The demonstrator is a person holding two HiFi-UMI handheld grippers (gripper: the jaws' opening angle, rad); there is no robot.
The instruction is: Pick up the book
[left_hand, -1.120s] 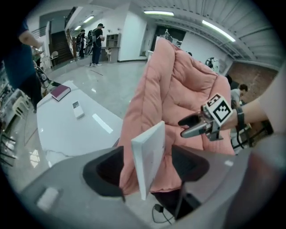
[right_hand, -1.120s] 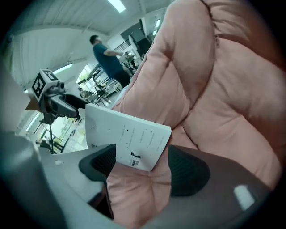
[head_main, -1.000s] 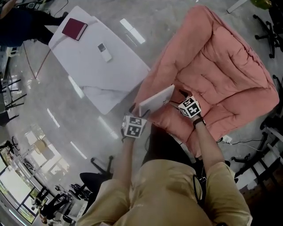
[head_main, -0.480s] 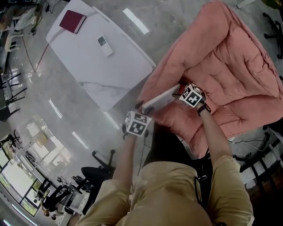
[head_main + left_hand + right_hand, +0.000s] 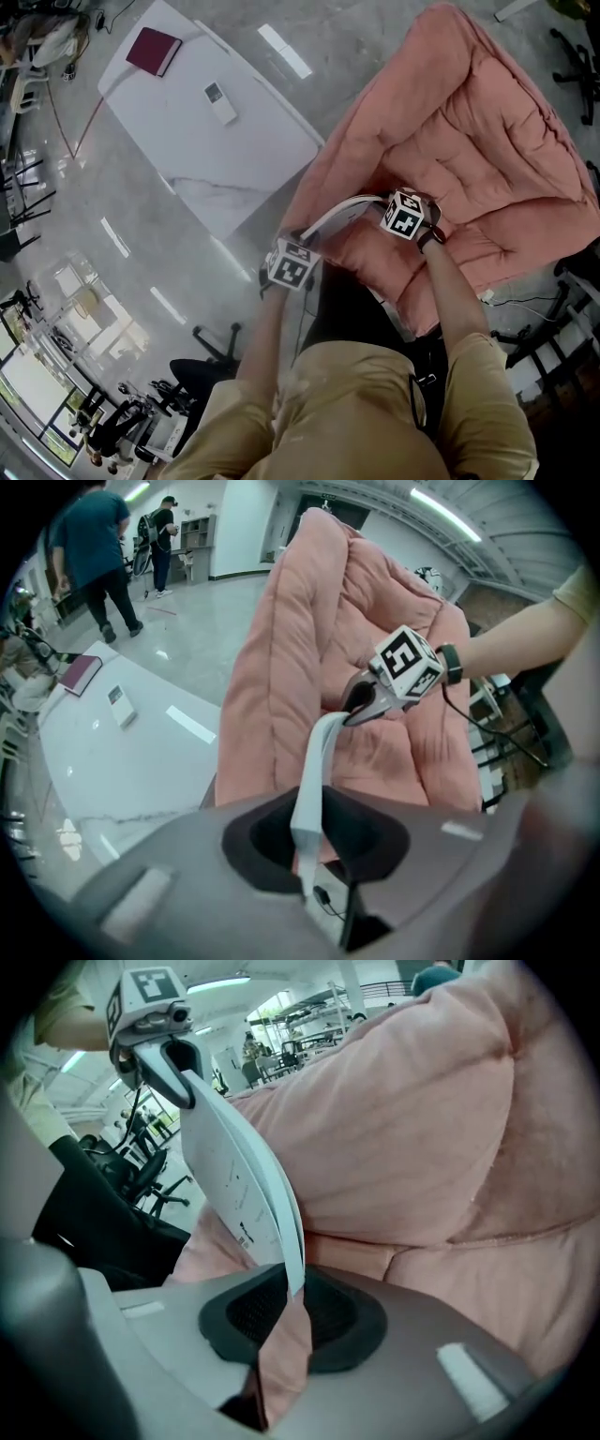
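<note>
Left gripper (image 5: 302, 239): at the armchair's (image 5: 469, 141) front edge, pointing steeply down. Its fingers are closing to a narrow gap on one end of the white book (image 5: 234, 1171), whose edge runs straight in between them.

Right gripper (image 5: 382, 204): a little further in, over the armchair's seat cushion (image 5: 375, 258). Its fingers are closing to a narrow gap on the opposite end of the book. One corner sits between them.

White book, position: just above the armchair's front edge, spanning from one gripper to the other and bowed upward in an arch.

Stiffness: judged thin and soft-covered. It flexes readily when the two ends are pushed together.

Weight: judged light, so firm pressure is not needed.

Surface: the cover looks smooth, so a shallow bite on a corner may slip.

Hold points: take a deep bite on each short edge and keep the grippers apart so the pages stay flat, not creased.

Counter (image 5: 234, 141): white, marble-patterned, beside the armchair on the left gripper's side and well apart from the white book.

Counter load: a remote control (image 5: 221, 103) lies nearer the armchair. A maroon book (image 5: 155, 50) lies at the corner farthest from it.

Background: a person (image 5: 94, 550) stands beyond the counter, far from the armchair.
</note>
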